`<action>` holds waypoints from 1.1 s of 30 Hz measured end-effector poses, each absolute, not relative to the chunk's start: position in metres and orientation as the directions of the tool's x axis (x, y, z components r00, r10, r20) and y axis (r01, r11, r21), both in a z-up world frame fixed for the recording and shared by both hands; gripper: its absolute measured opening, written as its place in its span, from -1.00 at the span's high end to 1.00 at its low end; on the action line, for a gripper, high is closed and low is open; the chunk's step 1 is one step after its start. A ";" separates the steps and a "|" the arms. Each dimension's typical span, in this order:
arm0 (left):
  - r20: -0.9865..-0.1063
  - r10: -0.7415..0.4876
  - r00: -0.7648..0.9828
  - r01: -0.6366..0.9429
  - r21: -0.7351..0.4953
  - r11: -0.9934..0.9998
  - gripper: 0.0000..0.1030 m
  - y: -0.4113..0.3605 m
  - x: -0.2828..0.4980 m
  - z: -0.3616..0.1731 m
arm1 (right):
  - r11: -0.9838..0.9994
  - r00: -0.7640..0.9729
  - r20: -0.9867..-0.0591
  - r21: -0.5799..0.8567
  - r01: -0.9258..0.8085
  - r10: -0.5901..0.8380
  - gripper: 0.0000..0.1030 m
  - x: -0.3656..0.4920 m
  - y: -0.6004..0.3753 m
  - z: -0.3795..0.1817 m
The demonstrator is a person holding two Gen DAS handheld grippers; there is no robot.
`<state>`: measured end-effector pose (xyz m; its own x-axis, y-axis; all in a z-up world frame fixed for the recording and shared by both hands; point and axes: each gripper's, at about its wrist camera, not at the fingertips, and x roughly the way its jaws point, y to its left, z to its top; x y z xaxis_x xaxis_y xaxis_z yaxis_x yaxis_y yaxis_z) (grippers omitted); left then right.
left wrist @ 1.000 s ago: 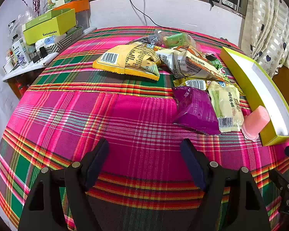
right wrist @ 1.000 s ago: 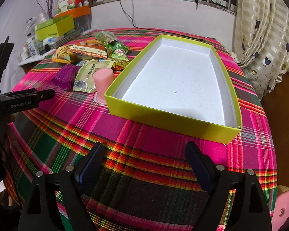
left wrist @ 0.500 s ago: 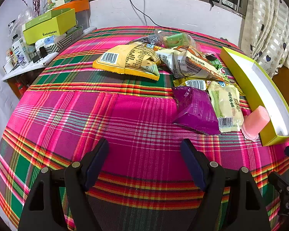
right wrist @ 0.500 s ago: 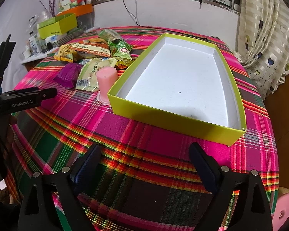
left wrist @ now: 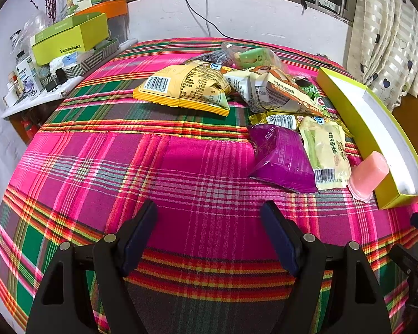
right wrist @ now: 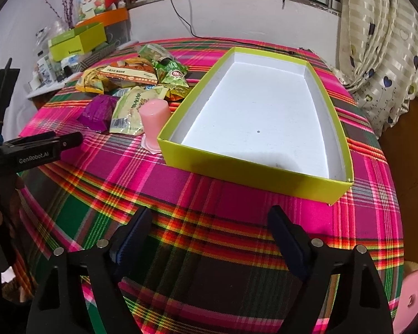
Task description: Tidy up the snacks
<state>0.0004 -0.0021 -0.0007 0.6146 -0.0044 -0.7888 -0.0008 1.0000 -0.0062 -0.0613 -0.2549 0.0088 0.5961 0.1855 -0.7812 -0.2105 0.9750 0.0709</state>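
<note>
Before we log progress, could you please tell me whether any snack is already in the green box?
No, the green box shows only its bare white floor, and the snacks all lie on the cloth beside it.

Both views are bright and sharp under even indoor light, with the plaid table (left wrist: 181, 167) strongly saturated. The lime box (right wrist: 253, 172) casts a soft shadow on its own white floor near its front wall, and its inside glares slightly. Fisheye bending curves everything far from the box, and the corners go black.
</note>
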 end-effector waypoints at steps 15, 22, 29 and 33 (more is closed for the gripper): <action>-0.770 -0.052 0.636 0.024 -0.047 0.999 -0.43 -0.001 -0.015 0.014 | 0.960 0.625 -0.744 0.079 -0.269 0.236 -0.41 -0.067 -0.234 0.033; -0.752 -0.070 0.655 0.037 -0.060 0.997 -0.42 -0.005 -0.016 0.029 | 0.953 0.645 -0.719 0.080 -0.294 0.259 -0.38 -0.064 -0.226 0.050; -0.747 -0.084 0.660 0.052 -0.066 0.996 -0.42 -0.012 -0.011 0.034 | 0.948 0.666 -0.697 0.066 -0.312 0.268 -0.38 -0.058 -0.219 0.063; -0.747 -0.091 0.659 0.060 -0.069 0.996 -0.42 -0.015 -0.008 0.034 | 0.945 0.671 -0.690 0.062 -0.321 0.273 -0.38 -0.053 -0.216 0.067</action>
